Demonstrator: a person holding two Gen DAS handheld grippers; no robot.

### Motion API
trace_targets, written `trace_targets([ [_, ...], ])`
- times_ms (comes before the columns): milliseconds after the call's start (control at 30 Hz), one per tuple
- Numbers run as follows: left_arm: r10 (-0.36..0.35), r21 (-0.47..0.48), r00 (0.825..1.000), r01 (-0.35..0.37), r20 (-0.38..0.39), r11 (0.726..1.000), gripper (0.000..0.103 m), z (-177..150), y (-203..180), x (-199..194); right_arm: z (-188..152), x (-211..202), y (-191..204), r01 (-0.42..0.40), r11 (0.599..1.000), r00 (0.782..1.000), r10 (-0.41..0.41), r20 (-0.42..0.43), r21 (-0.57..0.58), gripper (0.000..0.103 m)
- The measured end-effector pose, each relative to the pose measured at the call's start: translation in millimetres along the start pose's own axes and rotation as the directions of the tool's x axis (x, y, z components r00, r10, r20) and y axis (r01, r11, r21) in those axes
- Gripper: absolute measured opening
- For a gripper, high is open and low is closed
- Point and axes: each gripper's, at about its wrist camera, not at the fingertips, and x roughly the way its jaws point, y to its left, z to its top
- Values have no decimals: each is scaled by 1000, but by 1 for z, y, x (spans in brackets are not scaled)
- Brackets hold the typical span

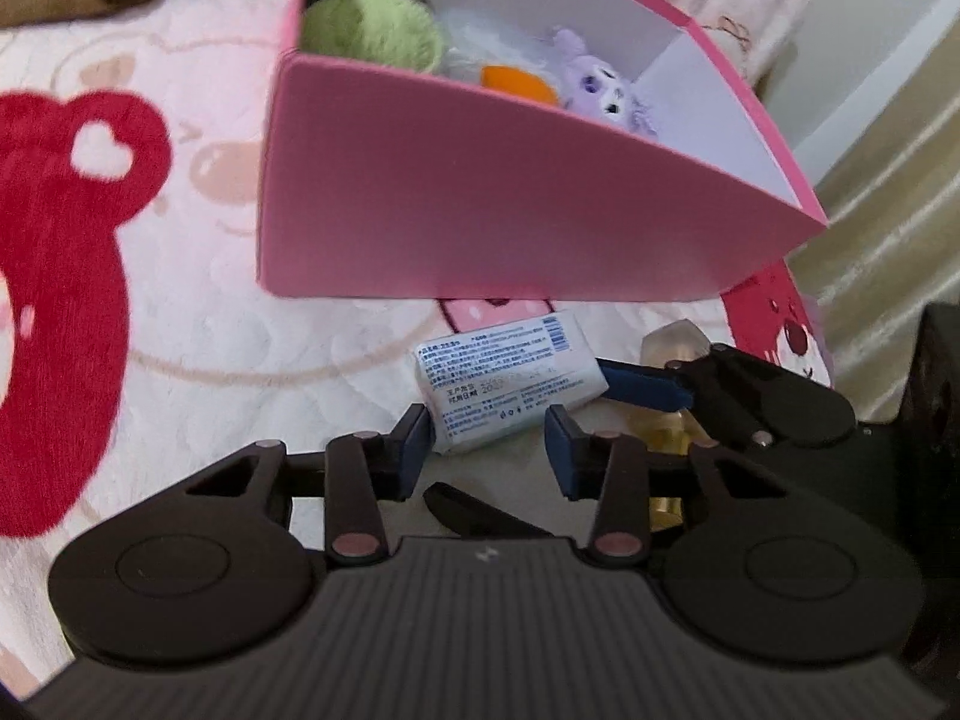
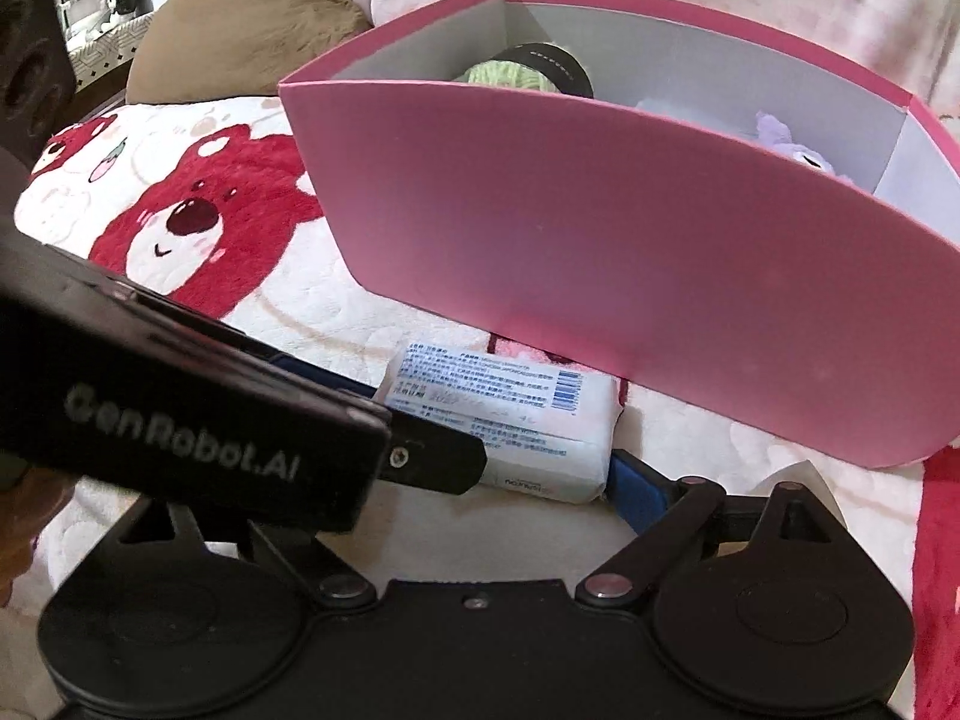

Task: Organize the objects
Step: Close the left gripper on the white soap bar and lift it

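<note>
Pack: We see the white tissue pack (image 1: 510, 381) lying flat on the bed blanket (image 1: 198, 324), just in front of the pink box (image 1: 480, 192) and not touching it.
Long axis: It runs roughly across our left wrist view, tilted a little, barcode end toward the box.
Left gripper: Our left gripper (image 1: 489, 450) has the pack's near end between its blue pads; the left pad touches the pack's corner, the other stands off it, so we judge it released, not yet clamped.
Right gripper: Our right gripper (image 2: 480, 480) stands wide open around the same pack, its blue pad just beside the pack's right end, gripping nothing.
Nearer hand: Both are at the pack; the left is narrower around it.
Materials: The pack is soft plastic wrap with fine print and should dent under pressure; the box is stiff matte card with a white lining; the blanket is plush with red bears.
Box contents: A green yarn ball (image 1: 372, 30) and a purple plush toy (image 1: 600, 81).
Beside: A clear amber bottle (image 1: 666, 354) lies right of the pack.
</note>
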Motion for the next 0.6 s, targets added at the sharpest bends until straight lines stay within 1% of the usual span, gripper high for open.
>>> trace_targets([
  [33, 5, -11, 1000, -5, 13, 1000, 42, 0, 2, 0, 1, 1, 0, 7, 1000, 1000, -7, -1, 1, 95],
  [100, 38, -1, 999, -38, 34, 999, 41, 0, 3, 0, 1, 4, -1, 32, 999, 999, -32, -3, 7, 96],
  [233, 14, 3, 999, -14, 39, 1000, 35, 5, 1, 5, -1, 0, -2, 23, 1000, 1000, -23, -1, -9, 95],
  [267, 6, 6, 999, -6, 33, 1000, 35, 5, 0, 6, -2, -4, -1, 13, 1000, 1000, -13, 3, -20, 95],
  [300, -3, 4, 1000, 3, 27, 1000, 35, 5, -1, 6, -3, -6, 0, 21, 1000, 1000, -21, 5, -22, 94],
  [400, -31, -21, 999, 31, 10, 999, 35, 6, -2, 1, -7, -11, -2, 40, 999, 999, -41, -4, -11, 87],
  [467, -44, -29, 999, 45, 12, 999, 35, 5, -4, -5, -7, -17, -3, 42, 999, 999, -42, -5, 8, 82],
  [533, -34, 1, 999, 34, 19, 999, 35, 4, -9, -14, -5, -27, 0, 51, 999, 999, -50, -5, 7, 75],
  [600, -28, 26, 999, 27, 27, 999, 35, 2, -13, -24, -3, -35, 4, 62, 998, 998, -62, -3, -9, 72],
])
